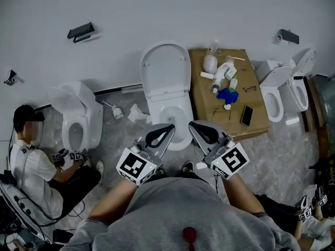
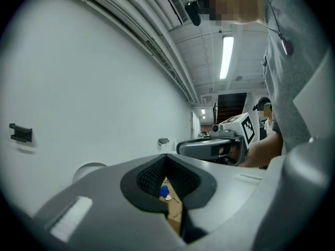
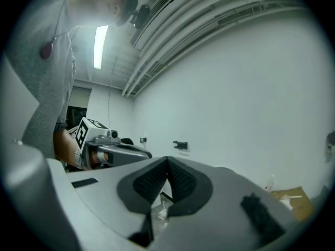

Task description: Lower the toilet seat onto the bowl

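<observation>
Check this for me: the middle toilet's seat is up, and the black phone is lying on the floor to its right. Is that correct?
Not quite. The phone lies on the cardboard box, not on the floor; the head view shows it. The toilet seat is indeed up, and the box stands to its right.

the head view looks steeply down, with the toilet (image 1: 166,95) at 12 o'clock. both gripper views look level, close over their jaws, at the same white wall (image 2: 94,88).

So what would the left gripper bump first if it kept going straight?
Probably the cardboard box beside the toilet, seen just beyond the left gripper. Depth is hard to judge.
</observation>
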`<state>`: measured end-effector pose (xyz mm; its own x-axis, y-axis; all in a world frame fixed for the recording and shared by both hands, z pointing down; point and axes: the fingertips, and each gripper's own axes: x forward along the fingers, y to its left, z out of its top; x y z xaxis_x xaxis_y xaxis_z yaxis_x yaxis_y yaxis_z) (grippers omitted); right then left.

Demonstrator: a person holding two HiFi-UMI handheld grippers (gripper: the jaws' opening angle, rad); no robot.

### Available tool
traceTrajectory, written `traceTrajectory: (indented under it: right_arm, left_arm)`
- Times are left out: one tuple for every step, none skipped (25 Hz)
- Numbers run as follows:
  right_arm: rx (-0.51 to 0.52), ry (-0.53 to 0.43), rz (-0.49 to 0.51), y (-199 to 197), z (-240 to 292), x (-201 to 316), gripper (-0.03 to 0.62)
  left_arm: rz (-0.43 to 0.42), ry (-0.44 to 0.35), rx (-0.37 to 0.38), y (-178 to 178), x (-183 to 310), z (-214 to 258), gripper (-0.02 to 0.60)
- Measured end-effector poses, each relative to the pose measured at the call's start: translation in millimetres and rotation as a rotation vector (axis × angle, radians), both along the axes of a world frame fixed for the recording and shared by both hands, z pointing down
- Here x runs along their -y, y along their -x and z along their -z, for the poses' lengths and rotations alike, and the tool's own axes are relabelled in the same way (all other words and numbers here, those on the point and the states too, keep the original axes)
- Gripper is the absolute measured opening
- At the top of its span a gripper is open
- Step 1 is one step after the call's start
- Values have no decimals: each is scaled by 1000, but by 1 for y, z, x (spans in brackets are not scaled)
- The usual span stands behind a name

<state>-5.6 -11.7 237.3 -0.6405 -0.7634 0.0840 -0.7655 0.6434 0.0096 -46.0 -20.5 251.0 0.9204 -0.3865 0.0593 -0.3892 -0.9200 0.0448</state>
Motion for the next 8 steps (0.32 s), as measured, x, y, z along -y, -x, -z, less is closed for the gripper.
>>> traceTrajectory:
  right_arm:
    - [-2, 0, 0, 0, 0, 1, 14]
    - [-3, 0, 0, 1, 0, 2, 14]
    - [-4, 0, 0, 1, 1, 3, 14]
    - [-5, 1, 0, 1, 1, 5, 14]
    - [-6, 1, -1, 1, 1, 6, 14]
    - [-6, 1, -2, 2, 1, 7, 14]
    - [-6, 1, -3, 2, 1, 9, 14]
    - [-6, 2, -3, 3, 1, 10, 14]
  left_arm:
    - [2, 2, 0, 0, 1, 0, 9]
    - [5, 4, 0, 1, 3, 0, 9]
    - [6, 4, 0, 1, 5, 0, 9]
    - [5, 4, 1, 1, 7, 1, 9]
    - [3, 2, 1, 1, 9, 1, 9]
    - [-1, -1, 1, 1, 10, 2, 9]
    - [-5, -4, 1, 1, 12, 2, 9]
    - [-10, -6, 0, 1, 13, 2, 9]
